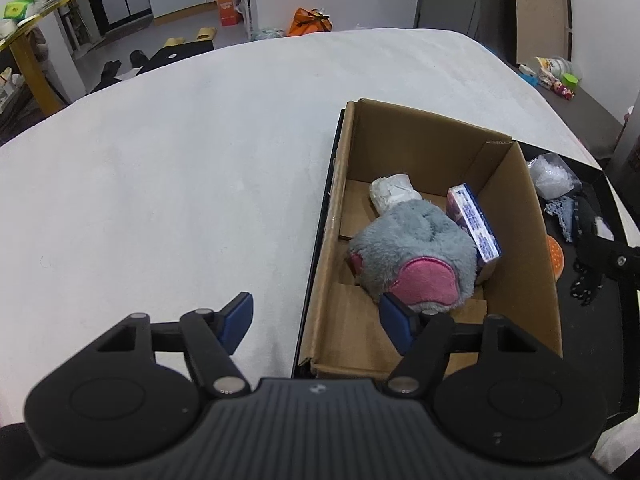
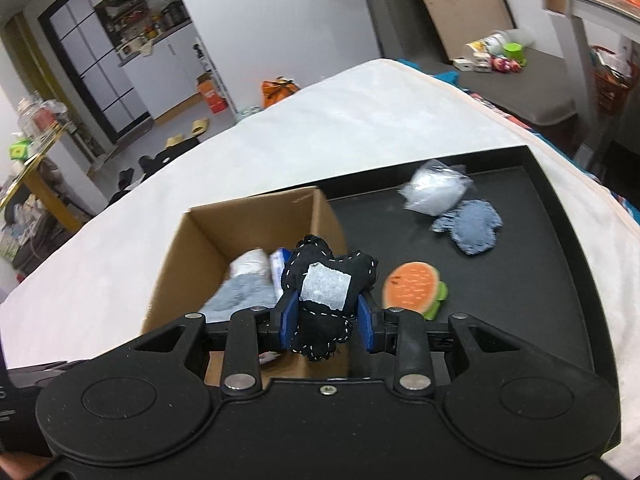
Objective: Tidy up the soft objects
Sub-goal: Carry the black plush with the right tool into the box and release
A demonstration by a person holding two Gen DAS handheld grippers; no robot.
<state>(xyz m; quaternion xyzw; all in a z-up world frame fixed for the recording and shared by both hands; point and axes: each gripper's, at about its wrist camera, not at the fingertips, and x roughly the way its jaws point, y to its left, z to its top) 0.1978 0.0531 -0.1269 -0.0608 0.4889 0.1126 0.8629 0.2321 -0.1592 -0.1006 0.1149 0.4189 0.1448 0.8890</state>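
Above the near right wall of the cardboard box (image 2: 248, 236), the right tool (image 2: 327, 320) clamps a black stitched plush (image 2: 324, 280); the box opening lies just left. Left tool (image 1: 316, 322) gapes empty.

Left gripper (image 1: 316, 326): jaws apart, nothing between them. Right gripper (image 2: 327, 320): clamped (pads pressing), tilted downward.

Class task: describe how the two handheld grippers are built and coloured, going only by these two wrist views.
Both the left gripper and right gripper look alike: matte black bodies with two round discs, a ribbed centre plate, black linkage bars joined by silver pivot pins, and blue pads on the fingers. No cables or sleeves are visible.
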